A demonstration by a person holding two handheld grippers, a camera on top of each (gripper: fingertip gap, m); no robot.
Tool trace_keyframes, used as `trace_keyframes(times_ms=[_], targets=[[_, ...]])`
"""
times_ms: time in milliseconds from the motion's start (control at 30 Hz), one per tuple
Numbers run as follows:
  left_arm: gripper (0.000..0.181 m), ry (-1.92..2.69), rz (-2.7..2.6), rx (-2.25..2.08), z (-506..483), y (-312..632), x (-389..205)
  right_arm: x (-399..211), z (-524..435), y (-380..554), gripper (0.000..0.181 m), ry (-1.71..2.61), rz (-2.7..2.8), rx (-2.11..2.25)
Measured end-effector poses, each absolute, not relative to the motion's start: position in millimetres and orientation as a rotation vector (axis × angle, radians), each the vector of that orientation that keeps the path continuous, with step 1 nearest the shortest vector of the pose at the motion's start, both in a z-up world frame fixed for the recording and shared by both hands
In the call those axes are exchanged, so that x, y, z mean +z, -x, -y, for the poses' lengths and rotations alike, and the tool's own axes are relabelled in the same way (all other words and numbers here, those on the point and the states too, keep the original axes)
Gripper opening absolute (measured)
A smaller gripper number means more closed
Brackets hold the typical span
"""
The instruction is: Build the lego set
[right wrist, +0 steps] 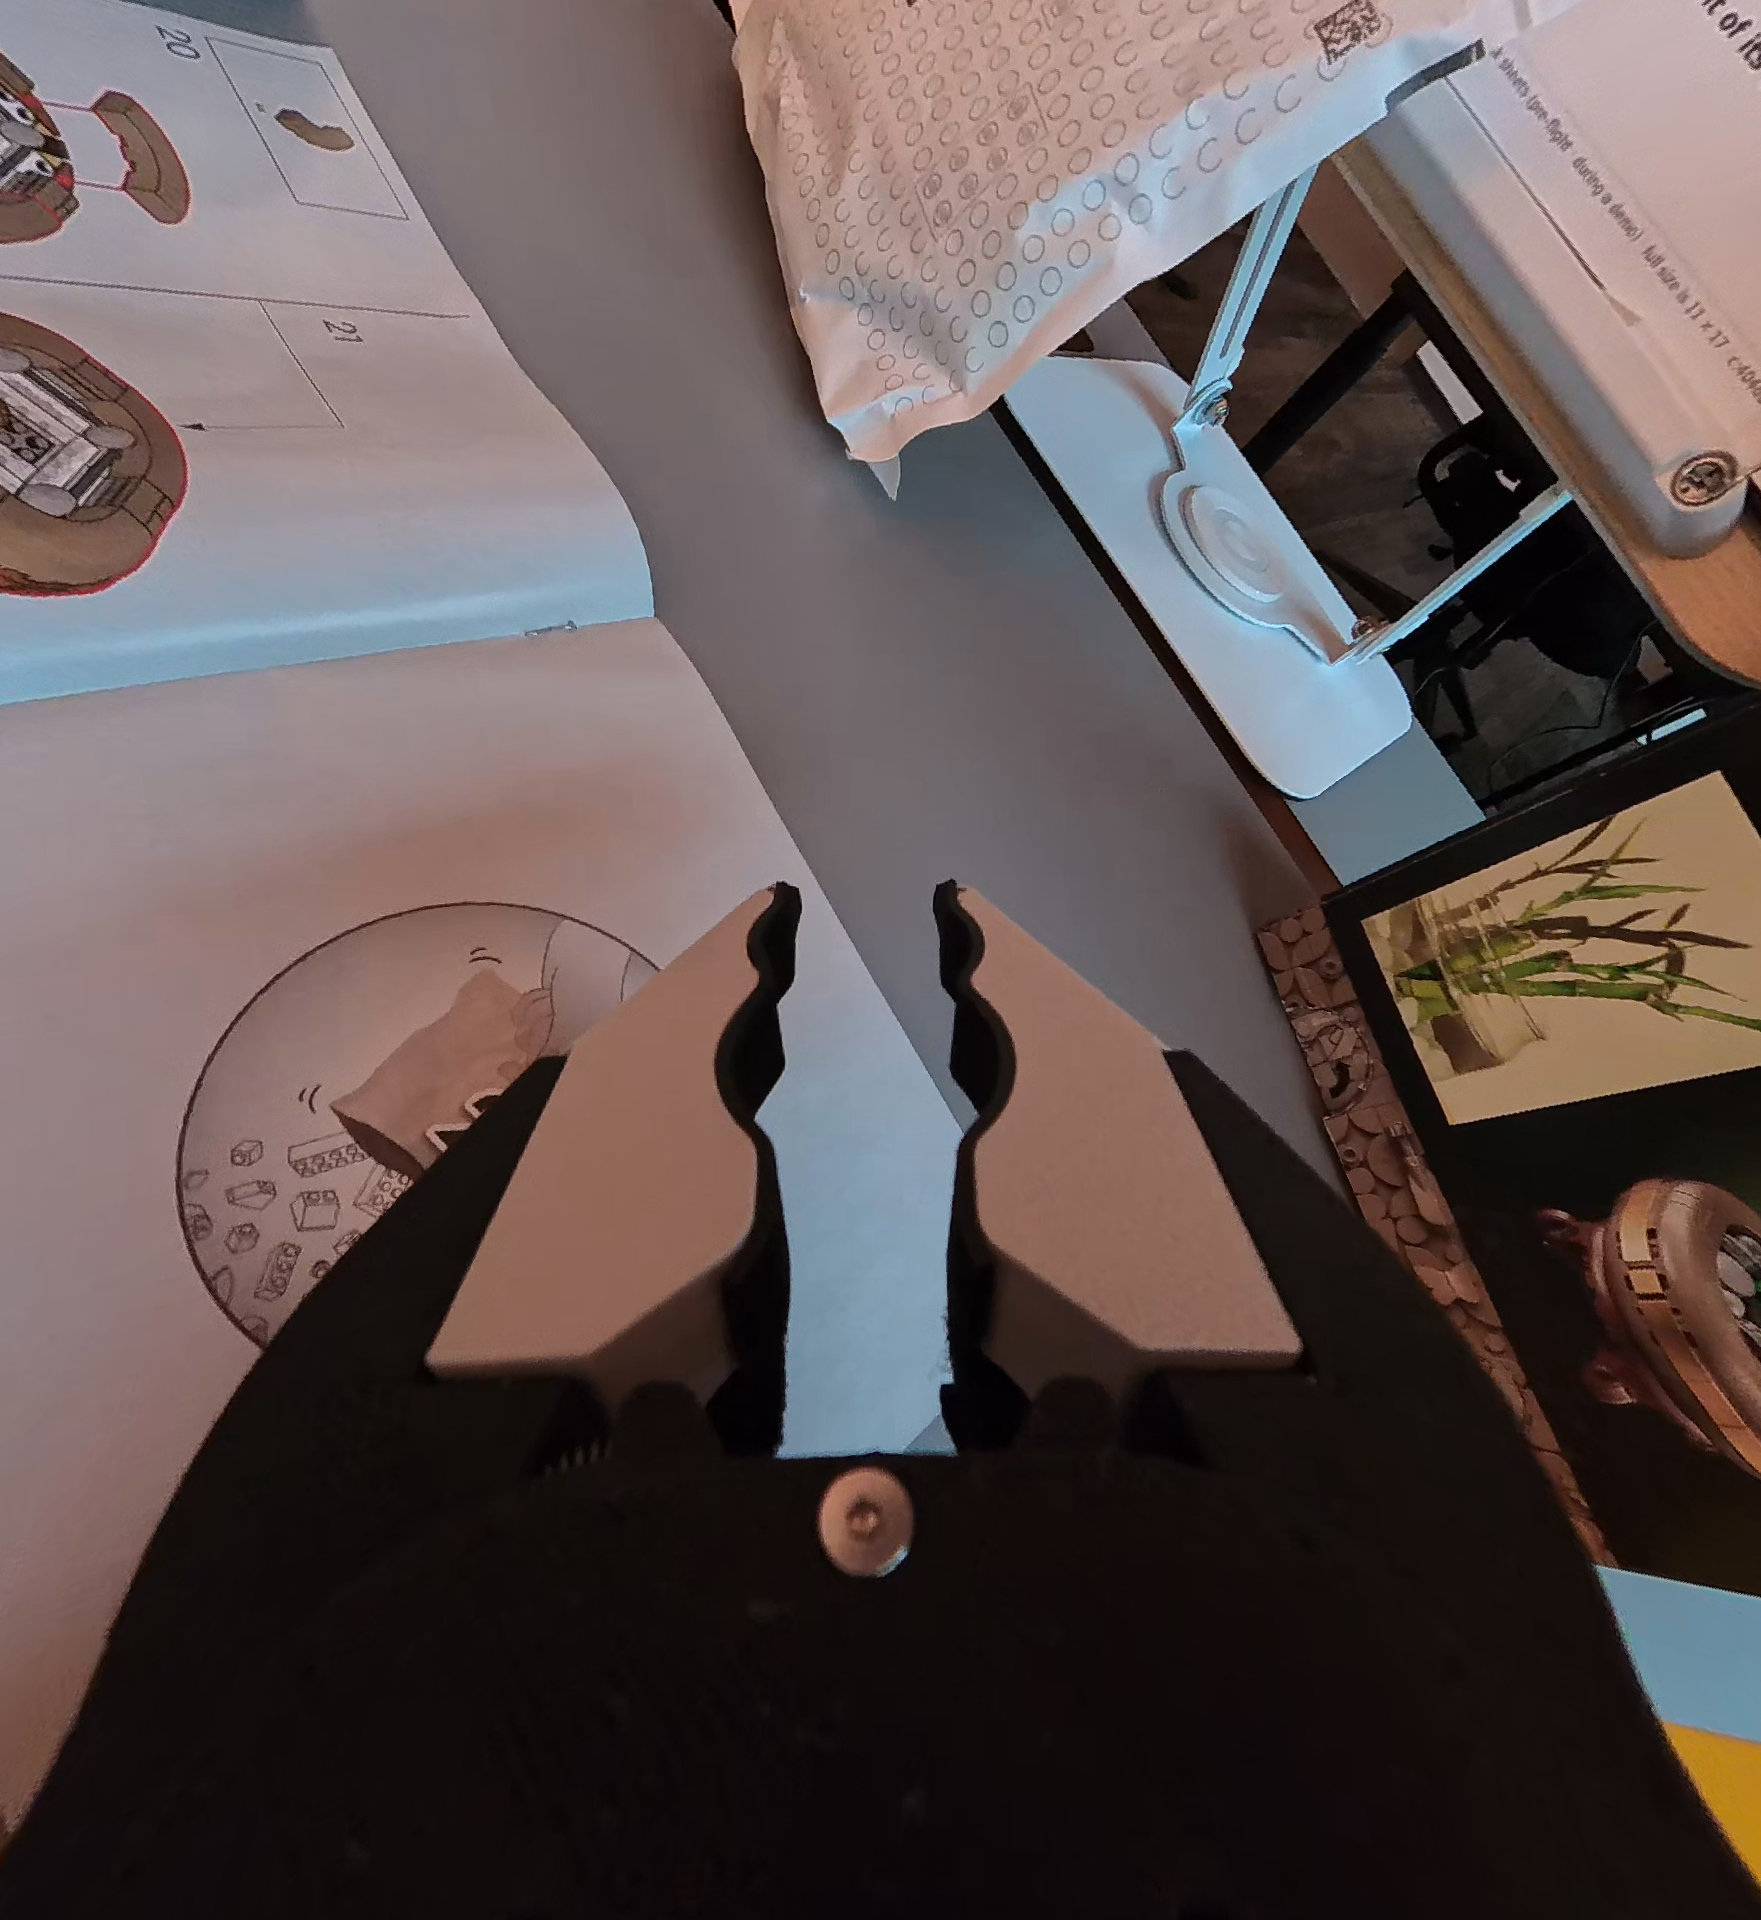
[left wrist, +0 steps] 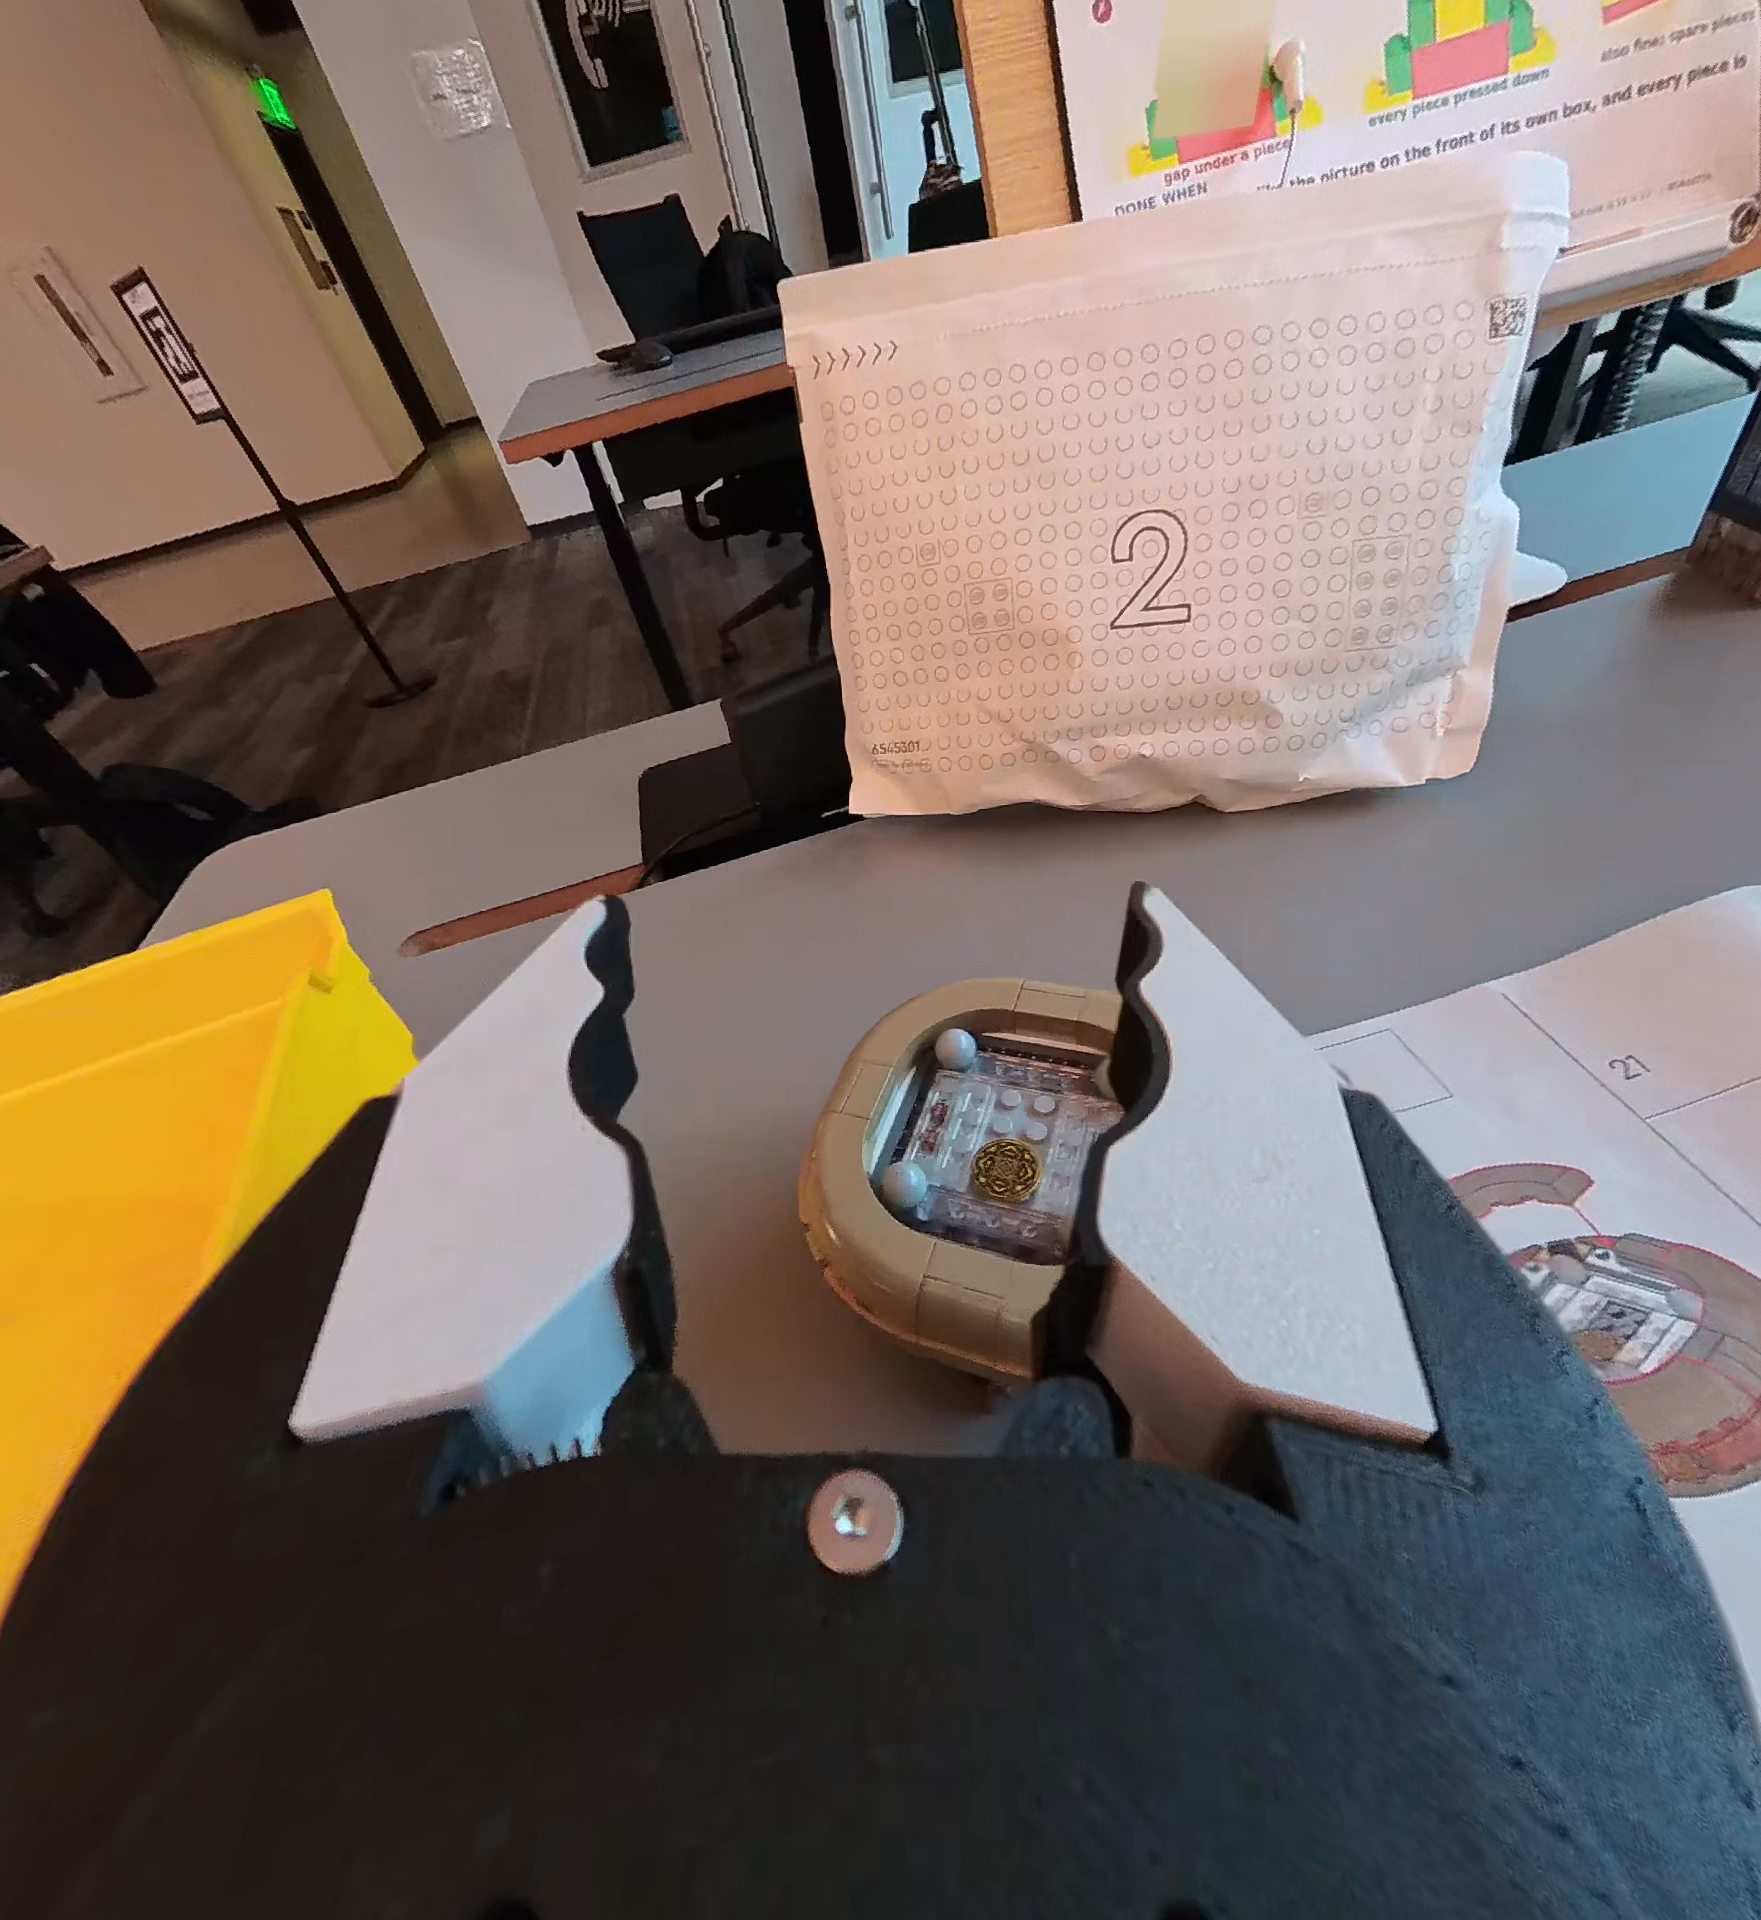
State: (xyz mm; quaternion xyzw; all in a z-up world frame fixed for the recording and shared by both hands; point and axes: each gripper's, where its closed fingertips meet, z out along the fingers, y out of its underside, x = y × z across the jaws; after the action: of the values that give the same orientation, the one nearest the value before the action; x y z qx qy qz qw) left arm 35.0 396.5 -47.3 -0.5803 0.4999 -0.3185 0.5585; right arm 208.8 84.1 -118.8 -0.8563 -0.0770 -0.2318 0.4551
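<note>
In the left wrist view a tan, rounded lego pot base (left wrist: pixel 969 1153) sits on the grey table (left wrist: pixel 855 935), with a clear studded inside, two grey balls and a gold round tile. My left gripper (left wrist: pixel 876 914) is open and empty above it; the right finger covers the build's right edge. A white paper parts bag (left wrist: pixel 1146 520) stands upright behind the build and also shows in the right wrist view (right wrist: pixel 1011 156). In the right wrist view my right gripper (right wrist: pixel 865 894) is open and empty over the open instruction booklet (right wrist: pixel 284 831).
A yellow bin (left wrist: pixel 107 1143) stands at the left of the build. The booklet's page (left wrist: pixel 1634 1195) lies to its right. The dark set box (right wrist: pixel 1634 1195) lies right of the right gripper. A white stand base (right wrist: pixel 1250 582) sits at the table's far edge. There is about 35 cm between the tips of the two grippers.
</note>
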Motion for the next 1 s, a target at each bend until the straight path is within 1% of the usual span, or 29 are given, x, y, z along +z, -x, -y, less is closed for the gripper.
trace_keyframes(times_ms=[200, 333, 467, 500, 533, 567, 633, 700, 733, 767, 800, 833, 900, 1000], targets=[[0.093, 1.378, -1.16, -0.825, -384, -39, -40, -117, -88, -203, 0.026, 2.108, 0.226, -0.583], [0.093, 1.4, -1.105, -0.927, -376, -32, -17, -126, -89, -202, 0.026, 2.138, 0.242, -0.583], [0.096, 1.597, -1.063, -0.946, -404, 27, 20, -119, -88, -200, 0.026, 2.14, 0.208, -0.615], [0.095, 1.602, -1.039, -0.901, -423, 53, 31, -113, -89, -195, 0.026, 2.132, 0.18, -0.617], [0.087, 1.59, -1.007, -0.825, -449, 83, 41, -104, -94, -184, 0.026, 2.123, 0.139, -0.577], [0.083, 1.578, -0.992, -0.733, -477, 114, 49, -93, -105, -167, 0.027, 2.114, 0.086, -0.489], [0.087, 1.622, -0.962, -0.49, -545, 170, 51, -66, -149, -102, 0.037, 2.06, 0.019, -0.15], [0.087, 1.773, -1.055, -0.349, -595, 200, 27, -44, -208, -15, 0.051, 2.03, 0.062, 0.246], [0.086, 1.868, -1.117, -0.343, -609, 205, 10, -38, -237, 21, 0.058, 2.062, 0.1, 0.348], [0.077, 1.938, -1.183, -0.368, -617, 206, -5, -33, -266, 51, 0.059, 2.101, 0.149, 0.401], [0.074, 1.97, -1.215, -0.415, -621, 204, -13, -24, -294, 72, 0.059, 2.12, 0.186, 0.426], [0.076, 1.979, -1.209, -0.45, -626, 203, -16, -10, -318, 85, 0.057, 2.113, 0.206, 0.441], [0.073, 1.922, -1.19, -0.485, -628, 202, -12, 23, -353, 87, 0.051, 2.056, 0.177, 0.422], [0.072, 1.817, -1.175, -0.457, -628, 207, -3, 67, -351, 65, 0.051, 1.971, 0.101, 0.367]])
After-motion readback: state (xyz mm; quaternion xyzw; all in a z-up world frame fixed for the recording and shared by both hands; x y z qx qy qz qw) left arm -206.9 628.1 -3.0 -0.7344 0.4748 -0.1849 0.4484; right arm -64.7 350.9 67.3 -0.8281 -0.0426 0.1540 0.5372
